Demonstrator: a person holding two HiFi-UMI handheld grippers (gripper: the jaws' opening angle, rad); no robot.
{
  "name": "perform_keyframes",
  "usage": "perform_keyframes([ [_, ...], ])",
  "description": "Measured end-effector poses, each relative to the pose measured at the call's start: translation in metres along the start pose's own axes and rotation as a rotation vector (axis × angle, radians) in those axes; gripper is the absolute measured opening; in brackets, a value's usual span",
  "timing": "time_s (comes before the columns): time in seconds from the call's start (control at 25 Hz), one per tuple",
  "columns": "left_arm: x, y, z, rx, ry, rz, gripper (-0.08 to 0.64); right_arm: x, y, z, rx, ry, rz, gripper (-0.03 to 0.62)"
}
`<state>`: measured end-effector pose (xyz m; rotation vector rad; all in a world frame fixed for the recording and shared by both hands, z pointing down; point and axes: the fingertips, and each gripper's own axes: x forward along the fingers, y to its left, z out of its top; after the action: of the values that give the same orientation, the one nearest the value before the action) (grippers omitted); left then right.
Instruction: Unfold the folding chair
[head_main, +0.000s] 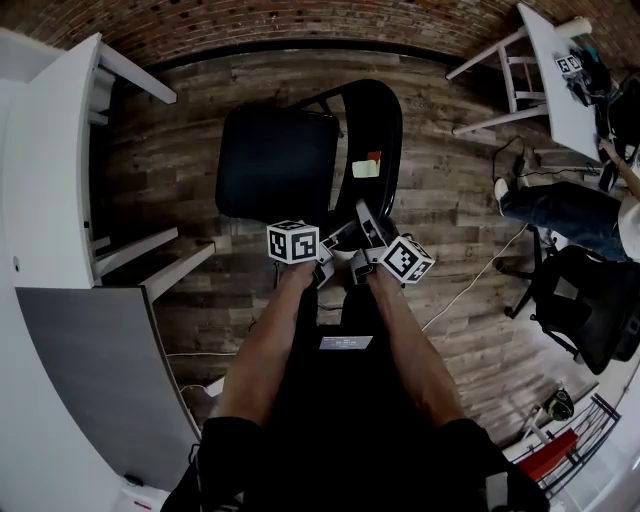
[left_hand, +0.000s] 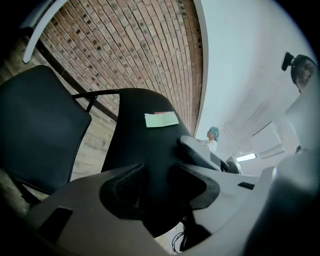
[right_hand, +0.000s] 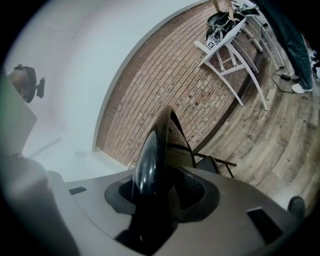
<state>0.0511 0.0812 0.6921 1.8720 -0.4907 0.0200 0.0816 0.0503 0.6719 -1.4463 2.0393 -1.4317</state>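
Note:
A black folding chair stands on the wood floor in front of me. Its seat (head_main: 278, 163) (left_hand: 40, 125) lies flat to the left of its backrest (head_main: 378, 125) (left_hand: 145, 145) (right_hand: 150, 155). A green and red sticky note (head_main: 367, 166) (left_hand: 161, 119) is stuck on the backrest. My left gripper (head_main: 338, 240) (left_hand: 160, 187) is shut on the backrest's near top edge, which fills the space between its pads. My right gripper (head_main: 368, 232) (right_hand: 160, 192) grips the same edge just to the right, seeing it end-on. The two grippers sit side by side.
A white table and shelving (head_main: 50, 150) stand at the left. A white desk (head_main: 555, 80) is at the upper right, with a seated person (head_main: 560, 210) and a black office chair (head_main: 590, 300) below it. A cable (head_main: 470, 285) runs over the floor. A brick wall (left_hand: 140, 45) is behind the chair.

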Motion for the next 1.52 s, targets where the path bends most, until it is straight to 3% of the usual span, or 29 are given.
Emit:
perform_keyframes([
  [0.2,0.021,0.001,0.023,-0.023,-0.064,0.039,0.187,0.019,-0.009,0.027,-0.043,0.048,0.001,0.153],
  [0.44,0.033,0.005,0.035,-0.044,-0.053,0.036,0.186,0.029,-0.01,0.04,-0.047,0.068,0.055,0.155],
  [0.64,0.041,0.008,0.041,-0.056,-0.091,0.062,0.186,0.036,-0.016,0.049,-0.053,0.088,0.029,0.153],
  [0.88,0.043,0.005,0.038,-0.092,-0.068,0.005,0.184,0.037,-0.016,0.047,-0.038,0.092,0.033,0.153],
  [1.2,0.048,-0.015,0.047,-0.084,-0.061,-0.047,0.186,0.029,-0.017,0.053,-0.013,0.182,-0.011,0.153],
  [1.52,0.046,-0.02,0.04,-0.106,-0.049,-0.072,0.186,0.009,-0.015,0.06,-0.007,0.165,-0.043,0.153],
])
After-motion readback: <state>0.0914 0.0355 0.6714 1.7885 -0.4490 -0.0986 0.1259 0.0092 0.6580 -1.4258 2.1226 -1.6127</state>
